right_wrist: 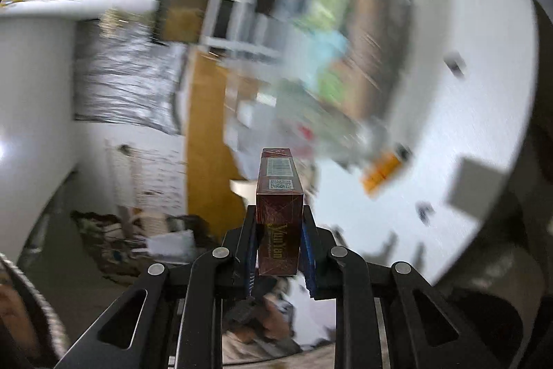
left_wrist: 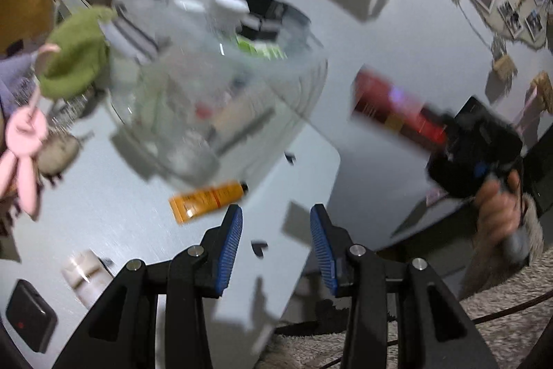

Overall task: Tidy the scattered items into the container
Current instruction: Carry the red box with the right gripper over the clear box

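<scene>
White matte surface [left_wrist: 121, 223], rounded corner, shaggy beige rug below; left wrist view, motion-blurred. Clear plastic container [left_wrist: 214, 85], round-walled, glossy, already part-filled w/ boxes and a white cap, sits mid-surface. Orange tube [left_wrist: 207, 197], soft squeezable, black cap, lies flat just in front of container. Green cloth [left_wrist: 77, 57] and pink plush [left_wrist: 24, 140] at far left edge; small cream jar [left_wrist: 88, 272] and black flat box [left_wrist: 29, 313] near lower left. Left gripper [left_wrist: 276, 244]: fingers spread wide, blue ribbed pads, nothing between, hovering over surface edge short of the tube. Right gripper [left_wrist: 473, 147] seen at right, carrying red carton [left_wrist: 397, 109] in mid-air, well apart from container. Right wrist view, heavier blur: right gripper [right_wrist: 279, 251] fingers pinching red carton [right_wrist: 278, 210] on its two broad faces; carton is rigid card, glossy film wrap, long box, barcode on narrow side, pointing away from the camera. Container [right_wrist: 345, 51] ahead, above-right; orange tube [right_wrist: 383, 172] beside its base. Step in hand, prob.: carry carton to container. To do well: bring it over the open rim, clear of wall, lower inside before releasing; film is slick, so keep grip firm, avoid a sharp swing.
</scene>
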The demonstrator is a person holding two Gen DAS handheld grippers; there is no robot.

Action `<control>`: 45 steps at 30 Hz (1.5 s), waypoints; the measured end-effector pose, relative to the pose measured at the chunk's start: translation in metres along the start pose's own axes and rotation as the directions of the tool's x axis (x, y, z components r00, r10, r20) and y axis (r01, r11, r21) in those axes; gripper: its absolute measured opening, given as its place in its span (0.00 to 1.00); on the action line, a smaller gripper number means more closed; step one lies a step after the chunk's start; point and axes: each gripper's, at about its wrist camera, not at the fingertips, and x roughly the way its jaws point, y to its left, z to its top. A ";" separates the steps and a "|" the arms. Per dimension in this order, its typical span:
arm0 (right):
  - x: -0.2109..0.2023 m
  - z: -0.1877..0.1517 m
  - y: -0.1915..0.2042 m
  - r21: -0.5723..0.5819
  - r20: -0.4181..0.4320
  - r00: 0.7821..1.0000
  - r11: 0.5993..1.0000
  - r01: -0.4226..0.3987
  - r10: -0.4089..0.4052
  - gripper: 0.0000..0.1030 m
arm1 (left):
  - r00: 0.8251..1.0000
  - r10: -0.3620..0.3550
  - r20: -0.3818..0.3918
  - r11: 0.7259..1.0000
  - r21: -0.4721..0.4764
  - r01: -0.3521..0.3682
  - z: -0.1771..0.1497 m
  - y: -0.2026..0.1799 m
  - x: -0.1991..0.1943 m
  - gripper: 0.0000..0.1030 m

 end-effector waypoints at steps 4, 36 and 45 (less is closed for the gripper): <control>0.011 0.059 0.055 -0.157 0.002 0.999 0.987 0.032 -0.032 0.23 | 0.996 0.056 0.062 0.998 -0.042 -0.054 0.012 0.009 -0.012 0.39; 0.330 0.175 0.026 -0.655 -0.369 0.537 0.622 0.428 -0.758 0.23 | 0.923 0.359 0.135 0.870 -0.406 -0.279 0.016 0.101 -0.025 0.39; 0.364 0.180 0.030 -0.803 -0.401 0.431 0.537 0.259 -0.808 0.23 | 0.934 0.338 0.116 0.879 -0.393 -0.269 0.020 0.103 -0.018 0.39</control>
